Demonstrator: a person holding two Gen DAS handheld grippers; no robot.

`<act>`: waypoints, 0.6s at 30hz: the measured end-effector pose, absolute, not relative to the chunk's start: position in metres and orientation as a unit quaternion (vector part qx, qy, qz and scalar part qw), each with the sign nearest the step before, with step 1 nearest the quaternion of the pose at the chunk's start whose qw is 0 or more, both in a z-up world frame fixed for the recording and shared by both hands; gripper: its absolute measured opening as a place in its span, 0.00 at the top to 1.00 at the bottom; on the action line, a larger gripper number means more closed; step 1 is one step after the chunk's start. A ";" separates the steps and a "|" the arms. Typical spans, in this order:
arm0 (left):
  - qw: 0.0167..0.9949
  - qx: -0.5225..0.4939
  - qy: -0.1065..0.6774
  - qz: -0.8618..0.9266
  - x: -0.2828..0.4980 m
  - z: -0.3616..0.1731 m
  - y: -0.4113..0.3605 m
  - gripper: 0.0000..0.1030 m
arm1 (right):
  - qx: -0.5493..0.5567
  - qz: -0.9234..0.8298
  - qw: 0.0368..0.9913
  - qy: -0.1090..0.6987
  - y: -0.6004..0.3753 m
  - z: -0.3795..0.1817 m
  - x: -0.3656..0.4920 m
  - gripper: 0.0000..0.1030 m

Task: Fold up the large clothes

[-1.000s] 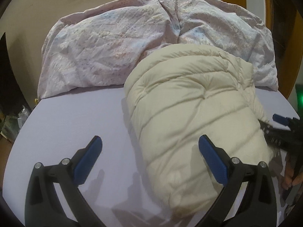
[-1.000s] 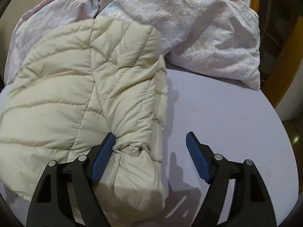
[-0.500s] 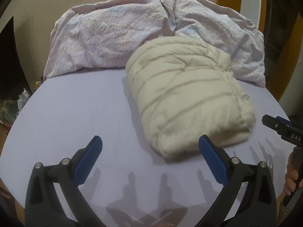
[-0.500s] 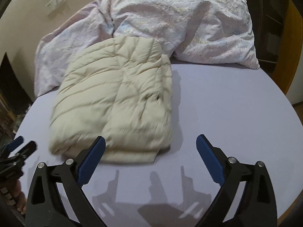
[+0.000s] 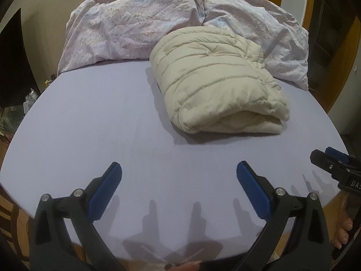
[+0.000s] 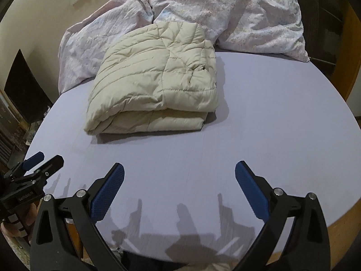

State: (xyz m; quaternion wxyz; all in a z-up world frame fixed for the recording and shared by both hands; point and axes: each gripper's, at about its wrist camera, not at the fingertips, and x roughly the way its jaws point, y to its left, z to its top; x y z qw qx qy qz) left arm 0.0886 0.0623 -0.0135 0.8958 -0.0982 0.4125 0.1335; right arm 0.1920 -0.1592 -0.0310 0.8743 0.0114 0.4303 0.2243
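Observation:
A cream quilted down jacket lies folded into a thick rectangle on the lavender bed sheet; it also shows in the right wrist view. My left gripper is open and empty, held above the bed's near edge, well short of the jacket. My right gripper is open and empty, also back near the front edge. Each gripper shows at the side of the other's view: the right one and the left one.
A crumpled pale floral duvet is piled at the head of the bed behind the jacket, also visible in the right wrist view. A dark cabinet stands at the left. A wooden door frame is at the right.
Both grippers have let go of the jacket and pulled back toward the bed's front edge. The jacket now lies folded and farther away.

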 end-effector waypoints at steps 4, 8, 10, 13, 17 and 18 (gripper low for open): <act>0.895 -0.106 0.415 0.121 0.081 -0.005 0.056 0.02 | 0.017 0.230 0.877 0.421 -0.160 -0.021 0.180 0.03; 0.896 -0.093 0.416 0.122 0.079 0.007 0.048 0.02 | 0.026 0.235 0.879 0.414 -0.162 -0.010 0.174 0.03; 0.897 -0.090 0.415 0.121 0.077 0.012 0.044 0.02 | 0.032 0.237 0.879 0.413 -0.164 -0.006 0.170 0.03; 0.899 -0.088 0.412 0.123 0.073 0.018 0.040 0.02 | 0.038 0.241 0.878 0.413 -0.166 -0.002 0.168 0.03; 0.899 -0.088 0.411 0.122 0.070 0.023 0.038 0.02 | 0.042 0.242 0.879 0.410 -0.169 0.002 0.164 0.03; 0.899 -0.089 0.412 0.120 0.069 0.024 0.038 0.02 | 0.044 0.243 0.878 0.410 -0.169 0.003 0.163 0.03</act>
